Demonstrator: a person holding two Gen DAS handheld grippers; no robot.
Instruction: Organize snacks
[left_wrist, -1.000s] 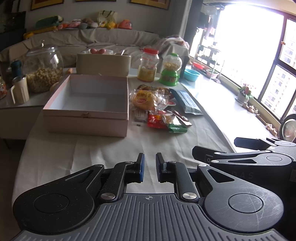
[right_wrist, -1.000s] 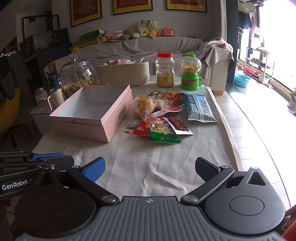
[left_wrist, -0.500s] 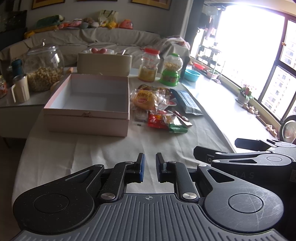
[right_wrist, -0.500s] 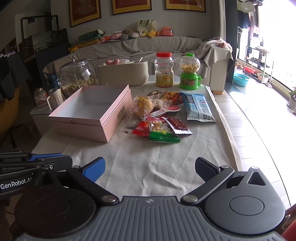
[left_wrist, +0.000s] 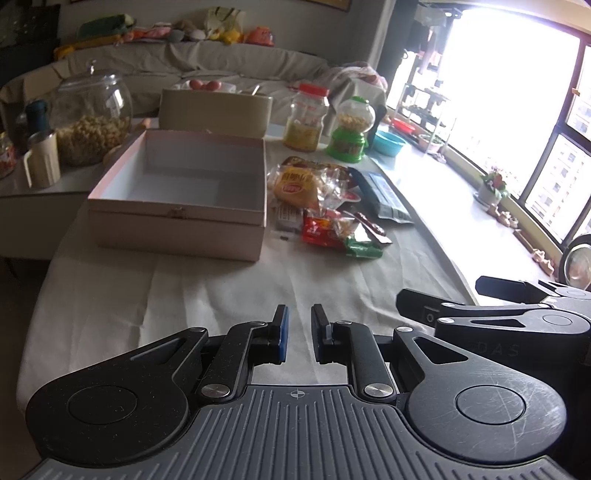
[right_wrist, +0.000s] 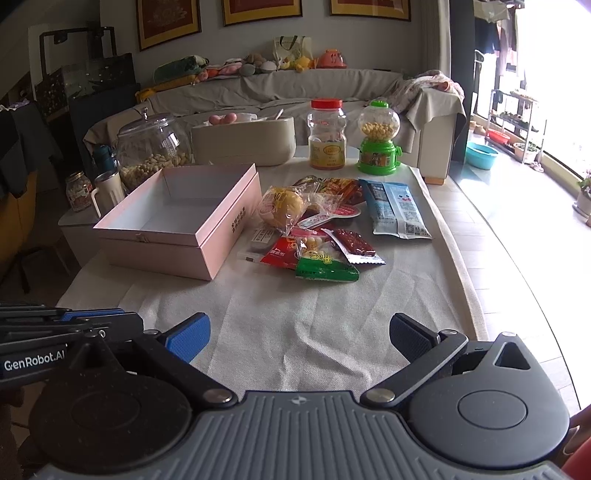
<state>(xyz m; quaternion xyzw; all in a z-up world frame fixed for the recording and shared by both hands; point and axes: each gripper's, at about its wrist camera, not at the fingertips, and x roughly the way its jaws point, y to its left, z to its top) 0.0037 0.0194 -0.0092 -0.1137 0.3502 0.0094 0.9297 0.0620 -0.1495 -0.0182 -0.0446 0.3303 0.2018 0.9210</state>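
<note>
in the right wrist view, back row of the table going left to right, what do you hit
glass peanut jar → beige container → red-lidded jar → green candy dispenser

Bare cloth (right_wrist: 303, 317) before box (right_wrist: 192, 236), snacks (right_wrist: 321, 240).

Each wrist camera sits behind its jaws, facing forward and downward along them. Both views share the pink box (left_wrist: 177, 206) (right_wrist: 177, 225) and snack pile (left_wrist: 325, 206) (right_wrist: 317, 229), well ahead of the jaws.
</note>
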